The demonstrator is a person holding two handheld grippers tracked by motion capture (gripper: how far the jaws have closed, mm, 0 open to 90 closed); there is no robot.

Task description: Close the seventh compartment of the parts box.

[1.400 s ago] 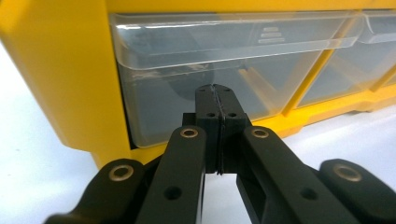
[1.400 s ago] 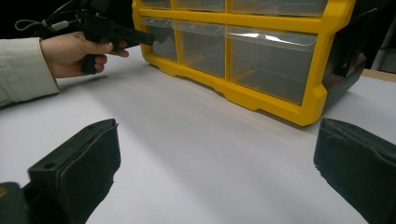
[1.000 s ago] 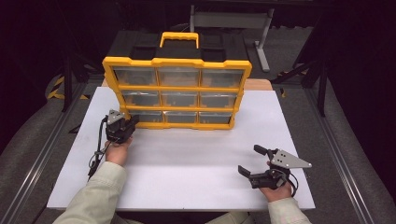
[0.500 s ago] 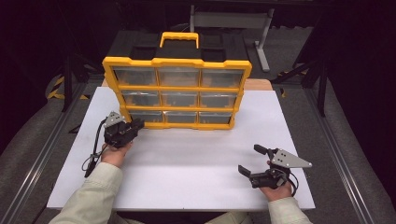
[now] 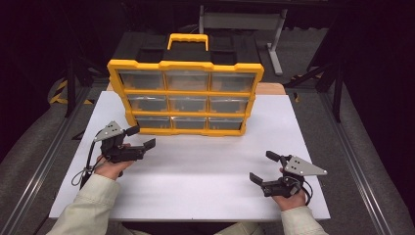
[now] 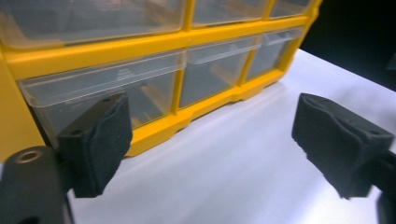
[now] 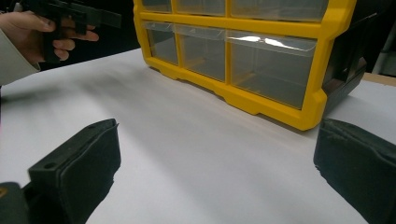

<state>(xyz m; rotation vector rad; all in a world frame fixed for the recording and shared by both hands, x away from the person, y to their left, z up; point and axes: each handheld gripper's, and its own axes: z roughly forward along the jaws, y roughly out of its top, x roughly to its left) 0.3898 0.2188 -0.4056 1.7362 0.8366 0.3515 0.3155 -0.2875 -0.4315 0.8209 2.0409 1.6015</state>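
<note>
A yellow plastic organiser cabinet (image 5: 186, 98) with nine clear drawers in three rows and a yellow carry handle on top stands upright toward the far edge of the white table top (image 5: 195, 181), roughly centred between its left and right edges, with its drawer fronts facing the person.

The left gripper (image 5: 139, 138), black with a grey three-cornered plate on top, is held in the person's left hand (image 5: 111, 166) above the left part of the table top, just in front of the cabinet's bottom-left corner but not touching it. Its jaws have just been opening and now stand well apart with nothing between them; the left gripper view shows bare white surface between the two black foam pads (image 6: 98, 144). Just beyond the left pad is the bottom-left clear drawer (image 6: 107, 95), pushed in as far as this close, blurred angle lets one judge.

The right gripper (image 5: 265, 167), also black with a grey plate, sits in the person's right hand (image 5: 288, 198) near the table top's near-right corner, well apart from the cabinet. Its jaws are spread wide and hold nothing; its own view looks across bare table top toward the cabinet's lower drawers, and the left hand with its gripper shows at the upper left.
</note>
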